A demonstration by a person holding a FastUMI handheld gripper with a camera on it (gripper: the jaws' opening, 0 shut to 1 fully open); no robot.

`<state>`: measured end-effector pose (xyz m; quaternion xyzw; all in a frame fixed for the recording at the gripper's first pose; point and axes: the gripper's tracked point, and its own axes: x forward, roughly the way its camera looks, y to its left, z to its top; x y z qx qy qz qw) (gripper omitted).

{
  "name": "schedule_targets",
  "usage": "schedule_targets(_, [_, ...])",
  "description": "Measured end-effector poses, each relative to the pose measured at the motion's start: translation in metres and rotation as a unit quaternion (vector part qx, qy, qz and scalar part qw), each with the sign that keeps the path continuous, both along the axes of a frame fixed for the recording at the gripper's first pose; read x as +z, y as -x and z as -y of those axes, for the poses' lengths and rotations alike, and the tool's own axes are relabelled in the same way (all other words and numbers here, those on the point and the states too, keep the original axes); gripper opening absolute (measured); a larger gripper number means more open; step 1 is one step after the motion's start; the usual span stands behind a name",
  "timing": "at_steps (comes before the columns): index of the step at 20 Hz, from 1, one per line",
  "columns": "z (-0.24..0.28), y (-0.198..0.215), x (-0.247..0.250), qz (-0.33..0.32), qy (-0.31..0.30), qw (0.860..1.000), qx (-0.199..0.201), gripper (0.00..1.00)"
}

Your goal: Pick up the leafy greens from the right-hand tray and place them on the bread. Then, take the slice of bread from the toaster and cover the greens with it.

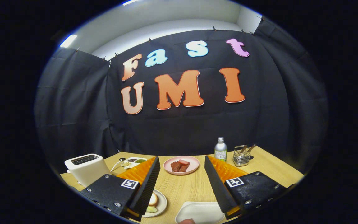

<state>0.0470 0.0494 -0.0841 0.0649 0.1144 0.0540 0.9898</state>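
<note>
Hovering wide open and empty above the desk (pixel 194 186), the claw (pixel 182 169) should dip toward the white tray (pixel 197 211) at bottom centre; I can't make out greens there. Bread (pixel 153 199) waits bottom left, near the toaster (pixel 87 168).

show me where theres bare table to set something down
Bare wood lies between the open tool fingers, from the pink plate to the white tray, and beyond the utensil caddy. The toaster side is crowded.
</note>
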Motion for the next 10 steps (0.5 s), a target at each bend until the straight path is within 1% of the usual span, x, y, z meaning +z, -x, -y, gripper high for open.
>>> schedule_targets(4, [0.005,0.000,0.020,0.056,0.019,0.998,-0.013,0.86])
schedule_targets(6, [0.010,0.002,0.027,0.067,0.029,0.997,-0.022,0.87])
schedule_targets(10, [0.007,0.005,0.033,0.078,0.015,0.997,-0.025,0.86])
